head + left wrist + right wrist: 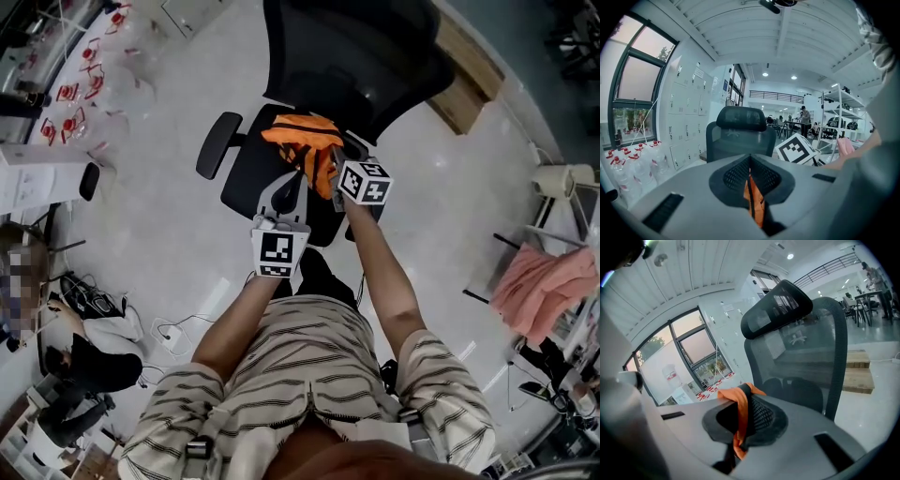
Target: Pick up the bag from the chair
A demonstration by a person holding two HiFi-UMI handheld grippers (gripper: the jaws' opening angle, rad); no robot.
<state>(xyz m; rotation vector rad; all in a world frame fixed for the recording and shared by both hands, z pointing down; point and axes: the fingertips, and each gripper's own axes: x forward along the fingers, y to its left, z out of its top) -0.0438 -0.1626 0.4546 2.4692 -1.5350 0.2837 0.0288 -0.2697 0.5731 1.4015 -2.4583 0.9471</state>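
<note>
The orange bag point(298, 137) hangs bunched over the seat of the black chair point(246, 176), close to the backrest, with both tools gripping it from the near side. The left gripper point(292, 184) has its jaws pressed together on a thin fold of orange cloth, which shows as a narrow strip in the slot between them in its own view. The right gripper point(327, 169) is pinching the bag too, with a band of the fabric looped over the tip of its closed jaws and trailing down between them. From above I cannot tell whether the bottom of the bag is clear of the seat.

The main risk seems to be the hold itself. Each side has only a small pinch of slippery-looking cloth, so a jerk could pull it free and drop the bag back onto the chair. If the two hands drift apart, the fabric would be stretched between them and one fold could slide out. A loose corner could also catch on the left armrest point(217, 143) if the bag swings that way.
</note>
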